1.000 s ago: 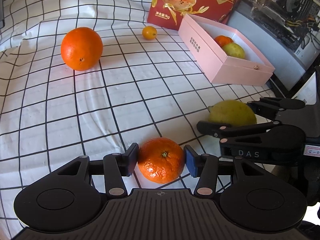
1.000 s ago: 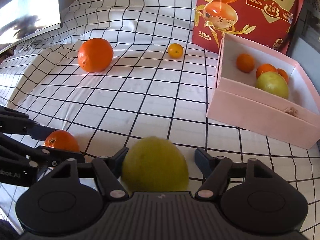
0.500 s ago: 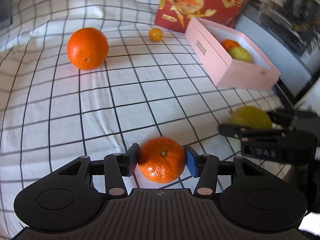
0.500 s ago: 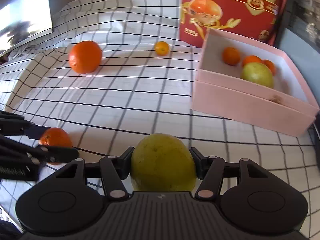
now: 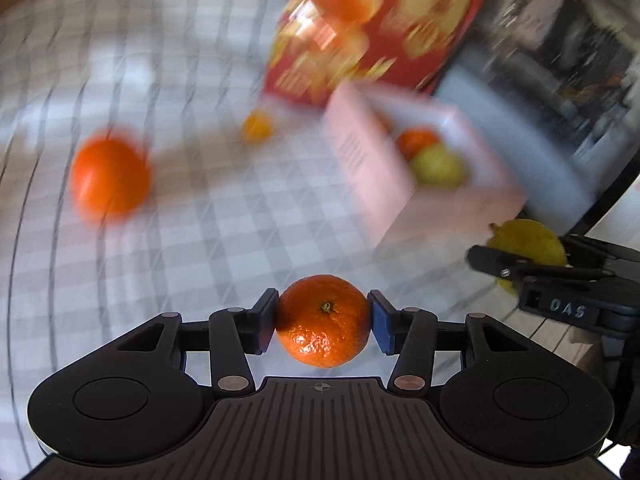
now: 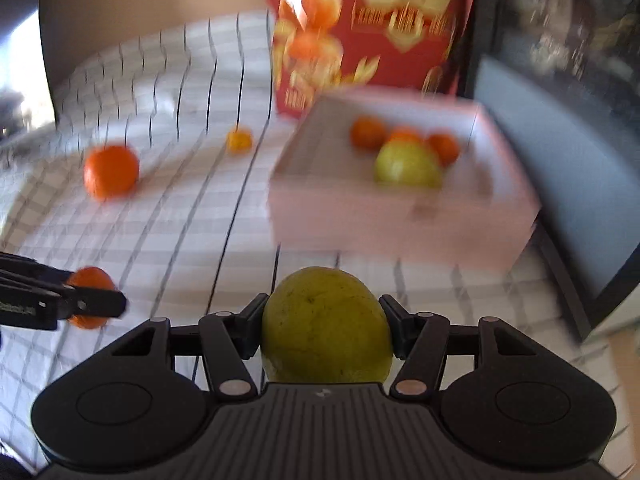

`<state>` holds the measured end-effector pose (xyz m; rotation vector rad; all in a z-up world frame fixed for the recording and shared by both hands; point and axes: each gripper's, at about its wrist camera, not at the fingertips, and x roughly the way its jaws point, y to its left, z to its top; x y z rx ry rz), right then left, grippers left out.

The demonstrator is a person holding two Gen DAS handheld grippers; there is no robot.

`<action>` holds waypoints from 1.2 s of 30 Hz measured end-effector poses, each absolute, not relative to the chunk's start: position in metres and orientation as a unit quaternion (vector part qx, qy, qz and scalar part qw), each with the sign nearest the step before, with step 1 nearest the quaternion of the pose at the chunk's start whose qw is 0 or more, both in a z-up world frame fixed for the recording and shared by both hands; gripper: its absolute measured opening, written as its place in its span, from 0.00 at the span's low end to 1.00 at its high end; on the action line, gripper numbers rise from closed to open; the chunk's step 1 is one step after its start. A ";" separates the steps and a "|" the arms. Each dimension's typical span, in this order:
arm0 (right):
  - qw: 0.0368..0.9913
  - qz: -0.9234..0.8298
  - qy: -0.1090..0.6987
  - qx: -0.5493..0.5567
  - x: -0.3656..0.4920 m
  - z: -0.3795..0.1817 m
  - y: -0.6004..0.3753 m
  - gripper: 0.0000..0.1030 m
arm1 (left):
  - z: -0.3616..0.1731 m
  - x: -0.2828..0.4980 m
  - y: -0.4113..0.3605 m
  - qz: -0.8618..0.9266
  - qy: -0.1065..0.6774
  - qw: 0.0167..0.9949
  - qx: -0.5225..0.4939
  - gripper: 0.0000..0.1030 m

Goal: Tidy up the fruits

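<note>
My left gripper (image 5: 323,322) is shut on a small tangerine (image 5: 323,320) and holds it above the checked cloth. My right gripper (image 6: 325,326) is shut on a yellow-green lemon (image 6: 326,326), also lifted; it shows at the right of the left wrist view (image 5: 528,242). The tangerine shows at the left of the right wrist view (image 6: 89,298). The pink box (image 6: 392,216) lies ahead and holds a green fruit (image 6: 406,166) and several small oranges. Both views are motion-blurred.
A large orange (image 5: 110,176) and a tiny kumquat (image 5: 257,126) lie on the cloth to the far left. A red printed carton (image 6: 360,36) stands behind the pink box. A dark cabinet (image 6: 568,168) borders the right side.
Both grippers have lifted their fruit off the cloth and moved forward toward the pink box, which now looks closer and larger. The views have become blurred from the motion.
</note>
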<state>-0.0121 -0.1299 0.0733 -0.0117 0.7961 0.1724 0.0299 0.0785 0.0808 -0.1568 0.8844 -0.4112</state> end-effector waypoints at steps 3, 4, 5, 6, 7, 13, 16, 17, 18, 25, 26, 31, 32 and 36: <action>0.935 0.089 0.342 -0.015 0.003 0.113 -0.143 0.57 | 0.128 0.051 0.057 -0.228 0.360 0.902 -0.071 0.52; 0.941 0.089 0.327 -0.018 0.010 0.129 -0.148 0.57 | 0.142 0.058 0.049 -0.232 0.340 0.909 -0.065 0.52; 0.945 0.087 0.314 -0.022 0.019 0.144 -0.154 0.57 | 0.155 0.065 0.040 -0.236 0.323 0.915 -0.057 0.52; 0.948 0.087 0.305 -0.023 0.027 0.157 -0.159 0.57 | 0.164 0.072 0.031 -0.238 0.313 0.918 -0.052 0.52; 0.950 0.086 0.298 -0.023 0.037 0.171 -0.165 0.57 | 0.170 0.080 0.023 -0.238 0.306 0.920 -0.049 0.52; 0.953 0.095 0.287 -0.024 0.088 0.207 -0.189 0.57 | 0.163 0.151 -0.023 -0.233 0.365 0.897 -0.091 0.52; 0.949 0.098 0.300 -0.016 0.111 0.208 -0.197 0.57 | 0.137 0.177 -0.041 -0.236 0.402 0.880 -0.094 0.51; 0.947 0.101 0.305 -0.009 0.119 0.206 -0.201 0.57 | 0.128 0.181 -0.048 -0.240 0.408 0.877 -0.086 0.51; 0.945 0.102 0.310 0.000 0.126 0.202 -0.205 0.57 | 0.121 0.183 -0.054 -0.243 0.411 0.875 -0.078 0.51; 0.922 0.101 0.369 0.059 0.162 0.159 -0.220 0.57 | 0.112 0.148 -0.042 -0.252 0.392 0.880 -0.094 0.50; 0.919 0.102 0.374 0.066 0.165 0.154 -0.220 0.57 | 0.114 0.136 -0.031 -0.244 0.384 0.884 -0.107 0.50; 0.906 0.108 0.405 0.062 0.183 0.128 -0.205 0.57 | 0.112 0.082 0.021 -0.206 0.386 0.886 -0.151 0.49; 0.903 0.108 0.412 0.053 0.188 0.123 -0.199 0.57 | 0.109 0.072 0.032 -0.197 0.392 0.885 -0.153 0.49; 0.893 0.109 0.436 0.006 0.199 0.098 -0.175 0.57 | 0.107 0.039 0.073 -0.137 0.399 0.896 -0.141 0.49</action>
